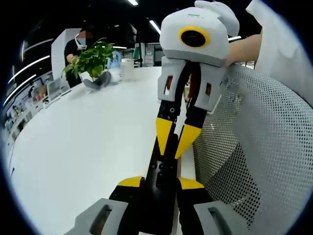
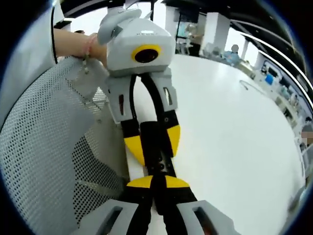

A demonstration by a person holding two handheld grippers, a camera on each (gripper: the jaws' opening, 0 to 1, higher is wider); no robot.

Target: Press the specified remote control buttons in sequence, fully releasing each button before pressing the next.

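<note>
At six o'clock in the left gripper view, your left gripper (image 1: 160, 182) is clamping the near end of the black remote control (image 1: 164, 169), while your right gripper (image 1: 175, 138) is gripping its far end at twelve, over the white table (image 1: 88, 147) beside a mesh chair (image 1: 254, 147).
</note>
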